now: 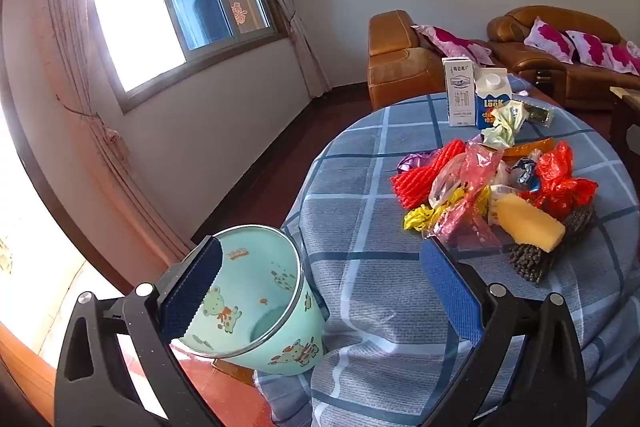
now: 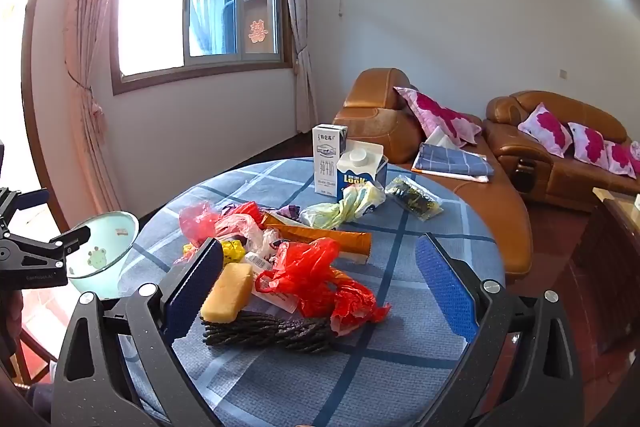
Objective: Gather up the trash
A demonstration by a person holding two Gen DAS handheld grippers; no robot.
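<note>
Sunlight from the big window falls across your round table, which wears a blue checked cloth, with brown leather sofas behind it. Your trash sits in a loose heap near the middle of the table: a red plastic bag, a yellow sponge, a dark bundle of cord, an orange wrapper, a pink bag and a red netted piece. Farther back stand a tall white milk carton and a shorter blue-and-white carton, touching or nearly so, with a crumpled pale green wrapper and a small dark snack packet just in front of them.

Your left tongs are spread wide and hold nothing; the pale green bin with its cartoon print stands at the table's left edge, and the left pad overlaps its rim in that view, though you cannot tell whether it touches. Your right tongs are likewise wide open and empty, pointed down at the heap, with the sponge just beside the left pad and the red bag between the two pads.
</note>
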